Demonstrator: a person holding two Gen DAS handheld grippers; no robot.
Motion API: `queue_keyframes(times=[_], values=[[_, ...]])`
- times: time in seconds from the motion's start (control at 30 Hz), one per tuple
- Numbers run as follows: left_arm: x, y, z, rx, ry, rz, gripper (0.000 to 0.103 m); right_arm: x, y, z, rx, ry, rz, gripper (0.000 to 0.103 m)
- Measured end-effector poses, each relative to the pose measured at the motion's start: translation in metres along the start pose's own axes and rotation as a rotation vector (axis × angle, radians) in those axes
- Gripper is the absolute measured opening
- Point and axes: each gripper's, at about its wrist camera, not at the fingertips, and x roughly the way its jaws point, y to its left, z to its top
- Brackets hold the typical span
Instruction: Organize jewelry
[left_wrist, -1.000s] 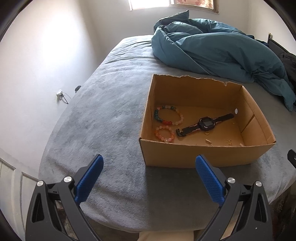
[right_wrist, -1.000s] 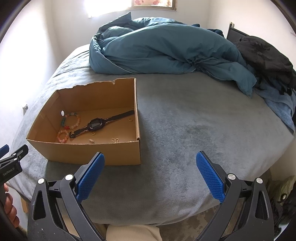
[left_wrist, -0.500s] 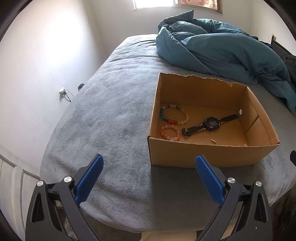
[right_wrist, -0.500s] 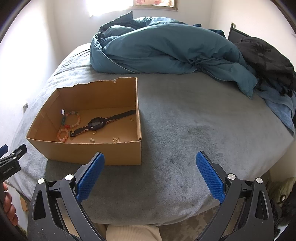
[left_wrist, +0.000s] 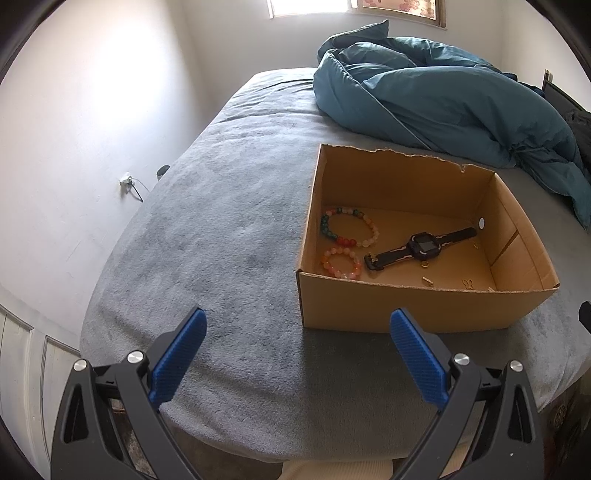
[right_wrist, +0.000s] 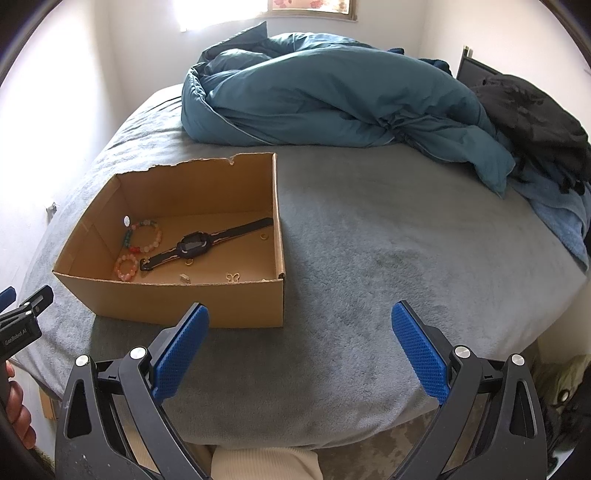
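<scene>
An open cardboard box (left_wrist: 417, 308) (right_wrist: 177, 301) rests on the grey bed. Inside lie a black watch (left_wrist: 421, 245) (right_wrist: 197, 243), a multicoloured bead bracelet (left_wrist: 349, 227) (right_wrist: 146, 236), a smaller orange-pink bead bracelet (left_wrist: 341, 263) (right_wrist: 126, 266) and several tiny gold pieces (left_wrist: 467, 283) (right_wrist: 232, 277). My left gripper (left_wrist: 297, 325) stands open near the bed's front edge, short of the box's front left corner, holding nothing. My right gripper (right_wrist: 300, 319) is open too, at the box's front right corner, nothing between its fingers.
A rumpled teal duvet (left_wrist: 436, 92) (right_wrist: 332, 96) fills the far part of the grey bed (left_wrist: 221, 240) (right_wrist: 406, 251). Dark clothes (right_wrist: 532, 122) lie at the far right. A white wall (left_wrist: 74, 129) runs along the left. The left gripper's tip (right_wrist: 26, 317) and a hand show at the right view's lower left.
The left gripper has drifted left and pulled back a little, so the box now sits further right in its view. The right gripper has barely moved. Both remain open.
</scene>
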Motion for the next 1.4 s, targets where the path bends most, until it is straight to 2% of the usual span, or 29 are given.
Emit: queue_keyframes(times=[1.4], values=[[-0.0051,-0.0057,-0.0009,0.003,-0.004,0.001,0.097,-0.0017,0.0011,0.0006,-0.004,-0.006,-0.004,0.095]])
